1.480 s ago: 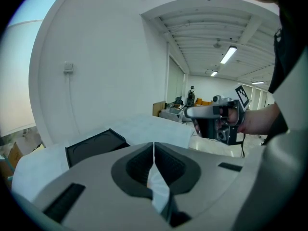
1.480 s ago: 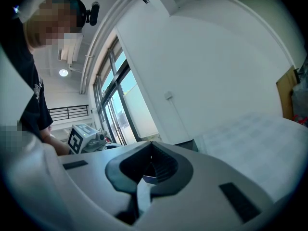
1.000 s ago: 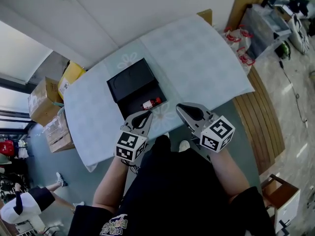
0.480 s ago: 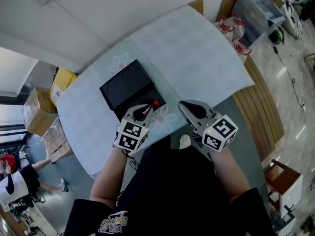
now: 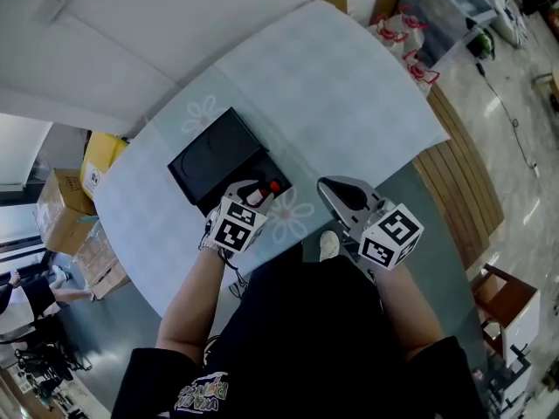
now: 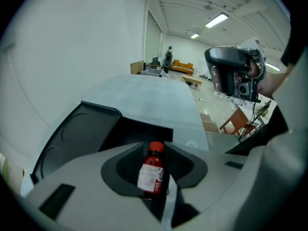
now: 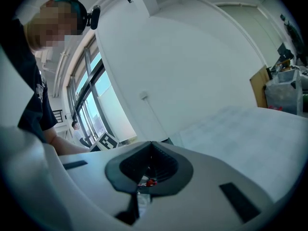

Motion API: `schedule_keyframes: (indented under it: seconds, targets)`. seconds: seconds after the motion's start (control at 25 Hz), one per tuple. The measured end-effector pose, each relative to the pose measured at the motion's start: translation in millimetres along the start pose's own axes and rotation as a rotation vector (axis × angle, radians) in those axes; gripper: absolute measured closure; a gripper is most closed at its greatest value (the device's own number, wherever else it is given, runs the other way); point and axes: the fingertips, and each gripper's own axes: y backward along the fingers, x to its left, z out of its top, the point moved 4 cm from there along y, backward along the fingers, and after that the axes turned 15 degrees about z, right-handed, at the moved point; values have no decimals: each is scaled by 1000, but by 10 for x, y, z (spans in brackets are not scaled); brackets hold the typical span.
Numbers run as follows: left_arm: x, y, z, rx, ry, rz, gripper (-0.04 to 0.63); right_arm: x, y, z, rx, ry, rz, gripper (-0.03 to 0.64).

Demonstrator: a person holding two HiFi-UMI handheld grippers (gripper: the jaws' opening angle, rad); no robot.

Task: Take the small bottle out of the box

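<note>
A small brown bottle (image 5: 265, 190) with a red cap and white label lies in the open black box (image 5: 205, 151) on the pale table (image 5: 349, 85). My left gripper (image 5: 253, 190) is over the box's near half, its jaws opening with the bottle (image 6: 151, 172) between them; the pads do not press on it. The box's lid (image 6: 82, 129) lies back to the left. My right gripper (image 5: 330, 188) hovers just right of the box near the table's edge, shut and empty. Through the right gripper (image 7: 151, 143) a bit of the red cap (image 7: 150, 182) shows.
Cardboard boxes (image 5: 61, 208) and a yellow box (image 5: 100, 160) stand on the floor left of the table. Red-and-white bags (image 5: 406, 46) sit past its right corner beside a wooden strip (image 5: 463, 173). A brown open crate (image 5: 507, 308) stands at the lower right.
My left gripper has moved forward from the table's near edge to over the box and around the bottle, and its jaws have parted. The right gripper has stayed in place.
</note>
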Motion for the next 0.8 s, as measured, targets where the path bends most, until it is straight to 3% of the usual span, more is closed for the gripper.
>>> schedule_keyframes:
  seconds: [0.24, 0.8]
  targets:
    - [0, -177, -30, 71, -47, -86, 440, -38, -8, -17, 3, -15, -28, 595]
    - [2, -431, -55, 151, -126, -158, 414, -42, -80, -138, 16, -47, -34, 595]
